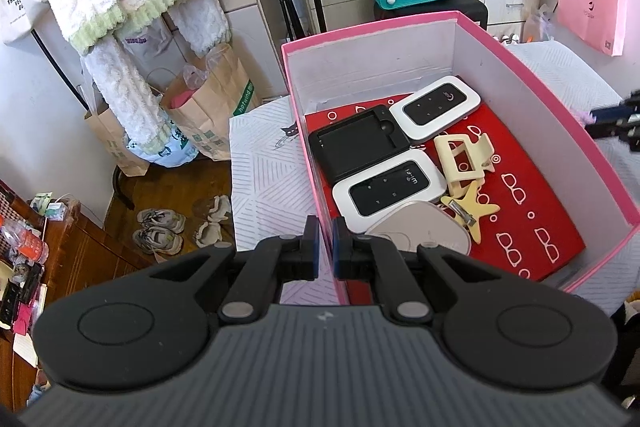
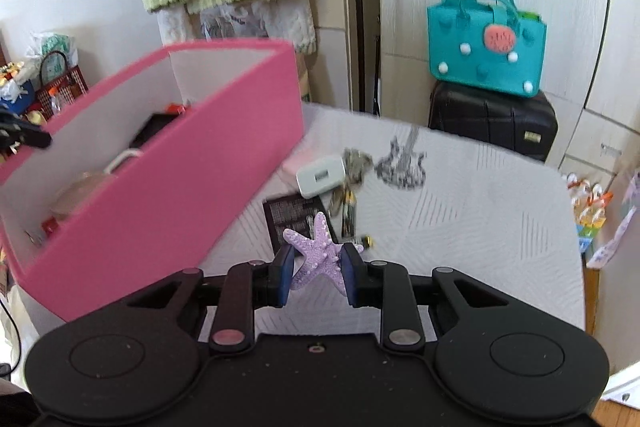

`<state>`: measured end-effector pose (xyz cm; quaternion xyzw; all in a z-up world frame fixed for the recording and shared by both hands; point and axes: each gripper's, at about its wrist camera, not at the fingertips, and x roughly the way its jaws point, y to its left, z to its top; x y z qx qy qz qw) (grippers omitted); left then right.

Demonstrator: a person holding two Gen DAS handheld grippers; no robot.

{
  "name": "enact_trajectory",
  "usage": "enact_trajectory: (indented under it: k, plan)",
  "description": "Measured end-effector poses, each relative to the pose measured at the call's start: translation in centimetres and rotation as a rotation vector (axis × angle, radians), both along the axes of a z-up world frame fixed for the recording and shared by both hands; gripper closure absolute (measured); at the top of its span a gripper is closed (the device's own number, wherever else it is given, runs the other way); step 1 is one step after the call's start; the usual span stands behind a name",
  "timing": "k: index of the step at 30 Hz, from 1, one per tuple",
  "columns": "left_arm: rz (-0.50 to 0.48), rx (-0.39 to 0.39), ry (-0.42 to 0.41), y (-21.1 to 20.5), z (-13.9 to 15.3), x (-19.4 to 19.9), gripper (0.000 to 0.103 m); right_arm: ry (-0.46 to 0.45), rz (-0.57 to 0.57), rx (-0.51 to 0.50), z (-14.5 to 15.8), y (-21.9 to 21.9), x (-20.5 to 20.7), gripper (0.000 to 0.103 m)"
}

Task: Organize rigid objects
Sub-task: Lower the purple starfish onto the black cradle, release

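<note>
your right gripper (image 2: pixel 317 269) was closed on the purple starfish clip (image 2: pixel 318 255), pinched across its middle with one arm standing up and away from you. from there the pink box (image 2: pixel 168 195) lay to the left and slightly farther off, its long axis running from near-left to far-right, so the clip had to go left and up over the near pink wall. your left gripper (image 1: pixel 326 247) had its jaws almost together with nothing between them, hovering just over the box's near-left edge; it was nearer the box, but the right one had the load. inside the box, one white router (image 1: pixel 390 189) read "wi-fi"; the logo on the other (image 1: pixel 436 107) was too small to read. on the worktop (image 2: pixel 480 227) beyond the clip lay a white charger (image 2: pixel 322 177) and keys (image 2: pixel 348 203). a paper bag (image 1: pixel 224 95) on the floor bore green lettering you couldn't fully read.
</note>
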<state>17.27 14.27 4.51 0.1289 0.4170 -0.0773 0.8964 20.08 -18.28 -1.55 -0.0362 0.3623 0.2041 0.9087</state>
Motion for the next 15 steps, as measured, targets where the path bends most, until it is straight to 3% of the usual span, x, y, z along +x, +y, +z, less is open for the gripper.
enact_trajectory:
  k: [4,8,12,15]
  plan:
    - [0.001,-0.003,-0.001,0.1,0.0,0.0,0.098,-0.063,0.061,0.053,3.5,1.1,0.1,0.073]
    - [0.004,-0.015,0.005,0.2,0.2,0.1,0.098,-0.088,0.202,0.156,6.8,4.1,0.6,0.073]
    - [-0.007,-0.004,0.006,0.1,0.2,0.0,0.098,-0.033,0.326,0.168,7.7,8.6,2.5,0.073]
    - [-0.009,-0.003,0.004,0.1,0.0,0.0,0.097,0.061,0.383,0.148,7.3,12.2,5.1,0.073]
